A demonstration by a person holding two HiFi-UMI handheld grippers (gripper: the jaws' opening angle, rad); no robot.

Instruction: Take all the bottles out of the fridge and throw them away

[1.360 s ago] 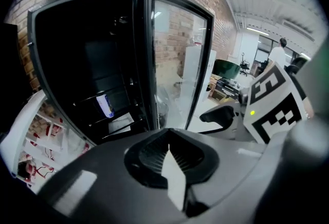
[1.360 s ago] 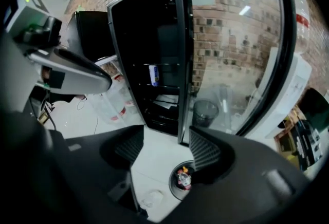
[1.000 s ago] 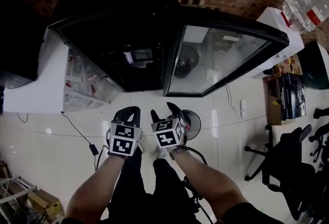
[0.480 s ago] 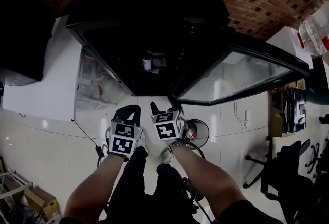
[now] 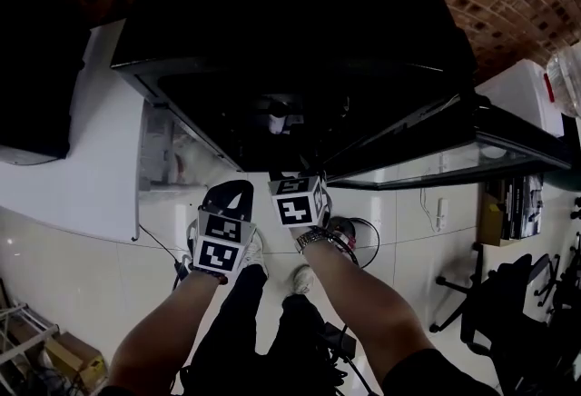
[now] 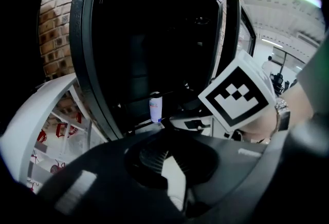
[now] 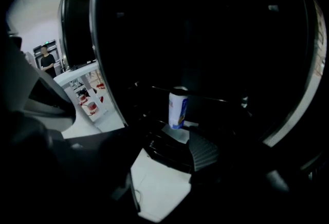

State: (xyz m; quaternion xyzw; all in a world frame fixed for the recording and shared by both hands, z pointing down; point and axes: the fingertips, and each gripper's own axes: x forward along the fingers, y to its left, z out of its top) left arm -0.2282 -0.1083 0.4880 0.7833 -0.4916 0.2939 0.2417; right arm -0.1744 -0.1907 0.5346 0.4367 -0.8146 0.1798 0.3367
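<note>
A black fridge (image 5: 300,13) stands open, its glass door (image 5: 436,163) swung out to the right. One small white bottle with a blue and red label (image 5: 277,123) stands upright on a shelf inside, also seen in the left gripper view as the bottle (image 6: 155,107) and in the right gripper view as the bottle (image 7: 178,107). My left gripper (image 5: 238,187) hangs just before the fridge's lower edge, its tips together with nothing held. Beside it, my right gripper (image 7: 175,141) is open and empty, pointing at the bottle, a short way off.
A white shelf unit (image 5: 100,140) with red-printed items stands left of the fridge. A round black stand (image 5: 349,226) and cables lie on the tiled floor by my feet. Office chairs (image 5: 508,294) are at the right. A person (image 7: 47,61) stands far off.
Both grippers and my head have moved closer to the fridge. The fridge fills more of the view and the door shows more edge-on. Neither gripper's jaws changed.
</note>
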